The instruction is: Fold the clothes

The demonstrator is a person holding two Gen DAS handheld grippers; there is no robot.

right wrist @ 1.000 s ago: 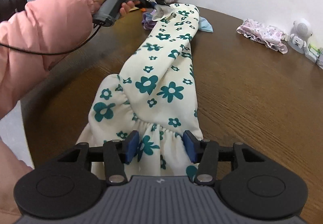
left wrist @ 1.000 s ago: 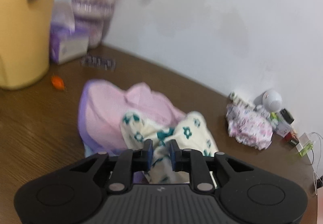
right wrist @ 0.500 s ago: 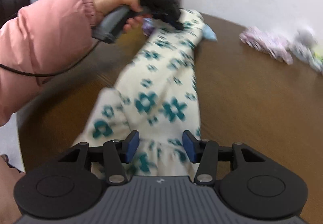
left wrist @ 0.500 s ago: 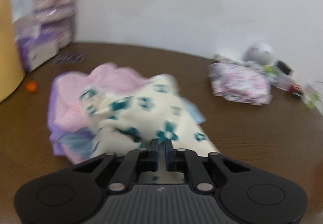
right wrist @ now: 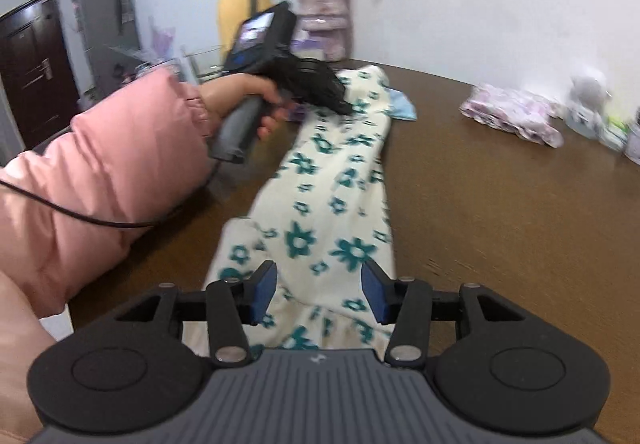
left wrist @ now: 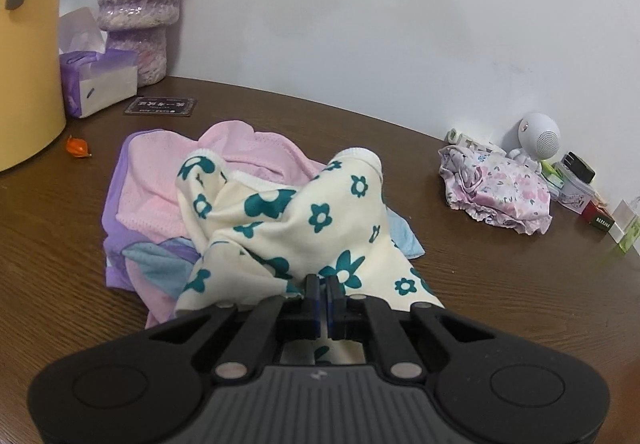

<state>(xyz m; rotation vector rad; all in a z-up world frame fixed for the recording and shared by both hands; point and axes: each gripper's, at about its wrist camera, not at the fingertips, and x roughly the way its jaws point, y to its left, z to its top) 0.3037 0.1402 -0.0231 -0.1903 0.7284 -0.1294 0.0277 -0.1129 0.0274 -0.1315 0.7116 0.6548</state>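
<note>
Left claw (left wrist: 322,288): my pads are pressed together on a fold of the floral garment (left wrist: 304,219), which bunches up just ahead of them.
Right claw (right wrist: 319,291): my fingers stand apart, gripping nothing; the garment's gathered end lies below and between them.
Garment: stretched long across the table (right wrist: 500,203), from my right claw away to my left claw at its far end.
Hand (right wrist: 240,99): in the right view, my left hand in a pink sleeve (right wrist: 108,171) grips the left claw's handle.
Pile (left wrist: 152,179): pink, purple and blue clothes lie under and behind the bunched end.
Further off: a folded floral cloth (left wrist: 496,191) to the right, well apart, beside a white speaker (left wrist: 540,137).
</note>
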